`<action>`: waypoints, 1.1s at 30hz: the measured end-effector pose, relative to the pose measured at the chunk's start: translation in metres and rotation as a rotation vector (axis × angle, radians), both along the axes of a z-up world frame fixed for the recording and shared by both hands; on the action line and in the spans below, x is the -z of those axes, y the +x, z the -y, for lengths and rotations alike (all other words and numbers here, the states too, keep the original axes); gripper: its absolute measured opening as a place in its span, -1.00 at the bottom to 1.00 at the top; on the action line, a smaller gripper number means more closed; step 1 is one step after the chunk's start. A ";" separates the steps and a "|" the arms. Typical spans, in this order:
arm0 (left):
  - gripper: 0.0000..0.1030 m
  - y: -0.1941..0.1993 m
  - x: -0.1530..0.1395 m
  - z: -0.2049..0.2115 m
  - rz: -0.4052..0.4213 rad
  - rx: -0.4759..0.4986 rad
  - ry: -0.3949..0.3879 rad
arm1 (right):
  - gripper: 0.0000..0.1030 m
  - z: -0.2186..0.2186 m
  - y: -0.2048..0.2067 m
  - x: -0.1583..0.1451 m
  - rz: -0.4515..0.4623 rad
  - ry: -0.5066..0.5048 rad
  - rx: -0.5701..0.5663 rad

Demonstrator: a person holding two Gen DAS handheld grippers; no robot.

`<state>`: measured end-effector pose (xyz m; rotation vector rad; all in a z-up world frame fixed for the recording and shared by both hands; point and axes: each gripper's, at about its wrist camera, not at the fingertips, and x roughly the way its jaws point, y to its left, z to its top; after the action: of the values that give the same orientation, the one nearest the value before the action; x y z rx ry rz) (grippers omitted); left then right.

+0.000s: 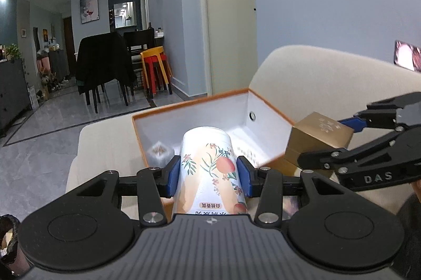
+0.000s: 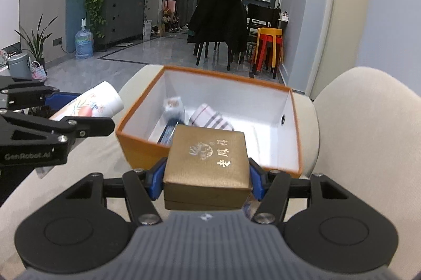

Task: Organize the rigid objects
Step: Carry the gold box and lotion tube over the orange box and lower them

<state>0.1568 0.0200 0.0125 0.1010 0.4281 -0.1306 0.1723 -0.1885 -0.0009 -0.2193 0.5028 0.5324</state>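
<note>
My left gripper (image 1: 209, 174) is shut on a white can with a peach print (image 1: 210, 164), held just over the near edge of an open orange box with white inside (image 1: 189, 119). My right gripper (image 2: 206, 177) is shut on a gold gift box (image 2: 208, 161), held at the orange box's near rim (image 2: 142, 145). In the left wrist view the gold box (image 1: 318, 137) and right gripper (image 1: 339, 137) sit at the orange box's right corner. In the right wrist view the can (image 2: 92, 103) and left gripper (image 2: 76, 108) are left of the box. Inside lie a small cube (image 2: 173, 106), a striped cloth (image 2: 210, 119) and a dark flat item (image 2: 167, 133).
The orange box rests on a cream sofa (image 2: 368, 135). Beyond is a grey tiled floor (image 2: 147, 56), a dining table with dark chairs (image 2: 218, 19), stacked orange and red stools (image 2: 268, 48), a dark cabinet with plants (image 2: 121, 14) and a water jug (image 2: 84, 43).
</note>
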 end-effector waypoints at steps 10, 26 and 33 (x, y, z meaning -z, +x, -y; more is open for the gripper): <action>0.00 0.064 0.003 -0.008 -0.007 0.014 0.063 | 0.19 -0.005 0.056 -0.017 0.011 -0.002 0.015; 0.00 0.132 0.023 -0.018 -0.102 -0.048 0.053 | 0.19 -0.034 0.161 0.008 -0.055 0.010 0.049; 0.00 0.151 0.031 -0.016 -0.161 -0.060 0.080 | 0.19 -0.043 0.191 0.026 -0.090 -0.017 0.067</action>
<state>0.3082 0.0362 -0.0184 0.1565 0.5964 -0.0631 0.3631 -0.1456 -0.0270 -0.1946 0.6003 0.4741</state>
